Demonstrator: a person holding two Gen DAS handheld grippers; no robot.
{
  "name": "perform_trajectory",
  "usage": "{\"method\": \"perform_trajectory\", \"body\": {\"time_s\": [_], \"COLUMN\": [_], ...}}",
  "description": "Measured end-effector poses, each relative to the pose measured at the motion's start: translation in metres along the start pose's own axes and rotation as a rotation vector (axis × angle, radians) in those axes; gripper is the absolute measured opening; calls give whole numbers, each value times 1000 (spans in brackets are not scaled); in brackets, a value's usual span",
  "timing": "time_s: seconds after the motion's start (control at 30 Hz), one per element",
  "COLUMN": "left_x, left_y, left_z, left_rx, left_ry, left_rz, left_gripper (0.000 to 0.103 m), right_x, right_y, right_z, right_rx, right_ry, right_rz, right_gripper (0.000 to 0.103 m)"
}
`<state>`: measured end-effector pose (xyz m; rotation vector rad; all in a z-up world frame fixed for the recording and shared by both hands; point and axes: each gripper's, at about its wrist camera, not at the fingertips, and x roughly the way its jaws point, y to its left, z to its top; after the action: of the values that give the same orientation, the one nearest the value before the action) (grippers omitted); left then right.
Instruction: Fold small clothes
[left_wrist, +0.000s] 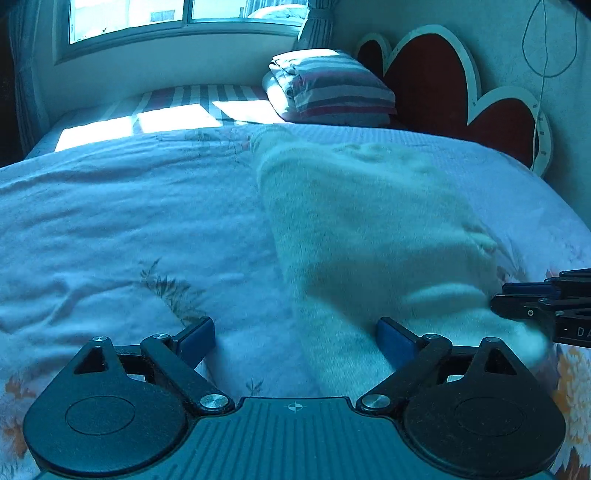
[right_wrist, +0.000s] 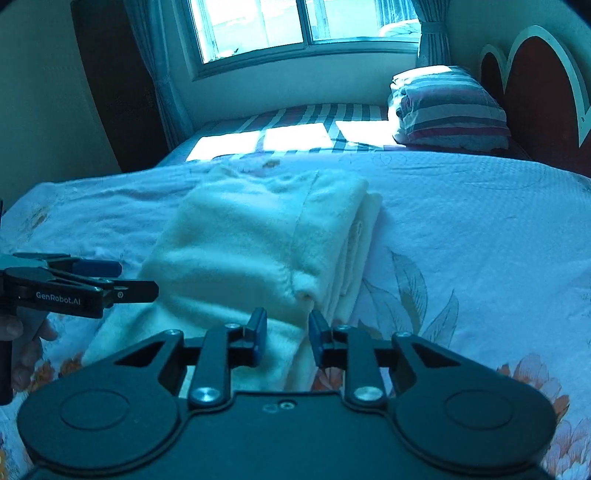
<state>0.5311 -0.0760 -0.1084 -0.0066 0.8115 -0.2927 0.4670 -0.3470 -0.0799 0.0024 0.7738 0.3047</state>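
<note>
A fluffy white garment (left_wrist: 369, 229) lies folded lengthwise on the floral bed sheet (left_wrist: 110, 229). In the right wrist view the garment (right_wrist: 251, 243) shows stacked layers along its right edge. My left gripper (left_wrist: 295, 338) is wide open, its near end of the garment between the blue pads, and it also shows at the left of the right wrist view (right_wrist: 122, 280). My right gripper (right_wrist: 286, 334) is open with a narrower gap, just above the garment's near edge. It shows at the right edge of the left wrist view (left_wrist: 517, 302).
A folded striped quilt (left_wrist: 332, 88) sits at the bed's far end by a red heart-shaped headboard (left_wrist: 436, 81). A window (right_wrist: 295, 26) and curtains lie beyond. Sunlit patches fall on the striped mattress (right_wrist: 295, 136). A cord (left_wrist: 543, 74) hangs on the wall.
</note>
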Motion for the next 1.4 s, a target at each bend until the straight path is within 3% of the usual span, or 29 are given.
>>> {"method": "perform_trajectory", "body": {"time_s": [0.03,0.3,0.37,0.4,0.5,0.63,0.73,0.8,0.83,0.9,1.03,1.13,1.17,1.2,1.4], "left_x": [-4,-42,-42,-42,-48,-64,-49,-41,-42,-49,-48,-36,-30,-25,7], "left_y": [-1,-3,-4,-3,-3,-5,-8,-6,-4,0,9,14,18,22,36], "left_z": [-4,-30,-42,-43,-38,-32,-35,-39,-36,-29,-8,13,20,25,45], "left_rx": [5,6,28,16,2,-17,0,-14,-24,-20,-10,5,-8,-20,-67], "left_ry": [-9,-2,-21,-23,-20,-100,-46,-26,-19,-47,-75,-102,-104,-96,-102], "left_rz": [5,-4,13,16,28,38,61,50,43,40,19,20,16,22,66], "left_gripper": [94,94,94,94,94,94,94,94,94,94,94,93,90,80,79], "right_x": [9,-36,-30,-19,-16,-39,-42,-21,-10,-14,-33,-26,-22,-17,12], "right_y": [1,-3,1,4,1,13,26,29,28,24,3,-21,-26,-32,-38], "right_z": [-8,-22,-32,-40,-44,-36,-31,-33,-38,-36,-20,-3,3,7,34], "right_rx": [-22,64,44,15,65,31,-25,-53,-66,-52,33,128,142,157,148], "right_ry": [45,-46,-15,39,21,-69,-99,-20,25,8,-95,-105,-113,-118,-112], "right_rz": [-31,31,56,25,34,40,63,23,8,31,38,55,59,63,55], "right_gripper": [26,25,24,25,25,23,20,17,17,19,43,39,39,39,38]}}
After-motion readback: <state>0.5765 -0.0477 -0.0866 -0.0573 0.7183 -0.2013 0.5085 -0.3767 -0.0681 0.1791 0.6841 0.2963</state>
